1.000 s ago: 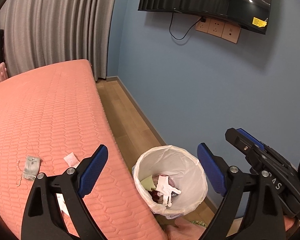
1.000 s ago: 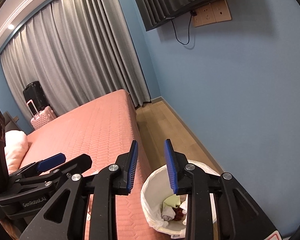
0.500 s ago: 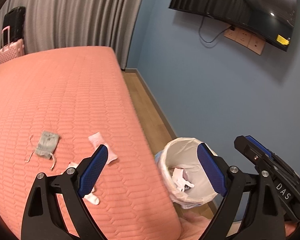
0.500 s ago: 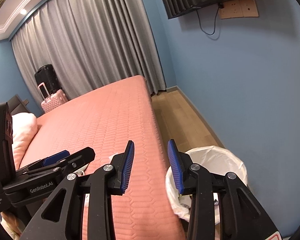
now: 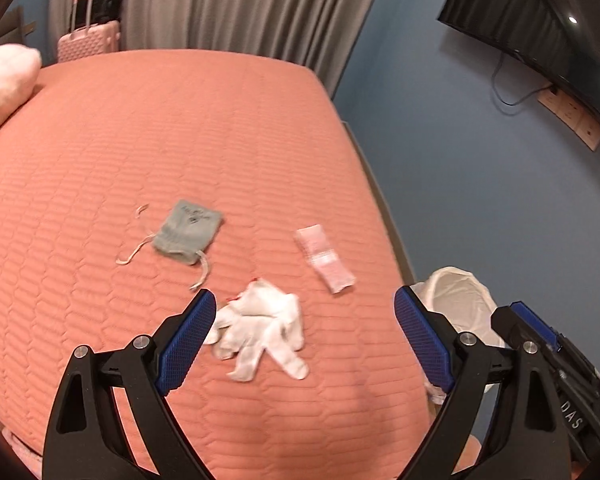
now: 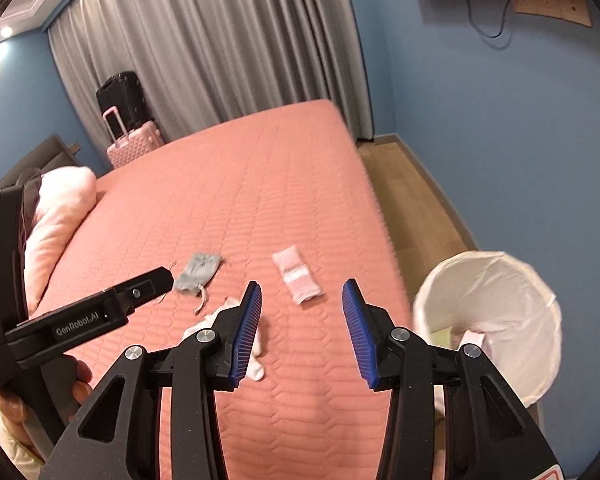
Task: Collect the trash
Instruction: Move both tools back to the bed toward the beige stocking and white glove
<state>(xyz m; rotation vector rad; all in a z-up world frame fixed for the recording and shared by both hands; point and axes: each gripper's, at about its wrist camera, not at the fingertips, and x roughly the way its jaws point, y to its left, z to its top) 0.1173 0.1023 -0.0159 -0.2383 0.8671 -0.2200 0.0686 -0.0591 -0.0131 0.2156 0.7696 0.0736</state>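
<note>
A white glove (image 5: 260, 330) lies crumpled on the salmon bed (image 5: 180, 140), just ahead of my left gripper (image 5: 302, 340), which is open wide and empty above it. A pink packet (image 5: 324, 258) and a grey drawstring pouch (image 5: 188, 232) lie farther on. In the right wrist view the glove (image 6: 256, 366) is partly hidden behind my right gripper (image 6: 302, 328), which is open and empty; the packet (image 6: 297, 274) and pouch (image 6: 198, 270) lie beyond. The white-lined trash bin (image 6: 496, 320) stands on the floor right of the bed, with scraps inside.
A pink pillow (image 6: 56, 224) lies at the bed's left end. A pink suitcase (image 6: 134, 142) and a black one stand by grey curtains. A wall TV (image 5: 540, 32) hangs on the blue wall. Wood floor (image 6: 412, 184) runs between bed and wall.
Both grippers swung left from the bin toward the bed, bringing glove, packet and pouch to the centre of view. The right gripper's jaws have opened wider. The left gripper stays open.
</note>
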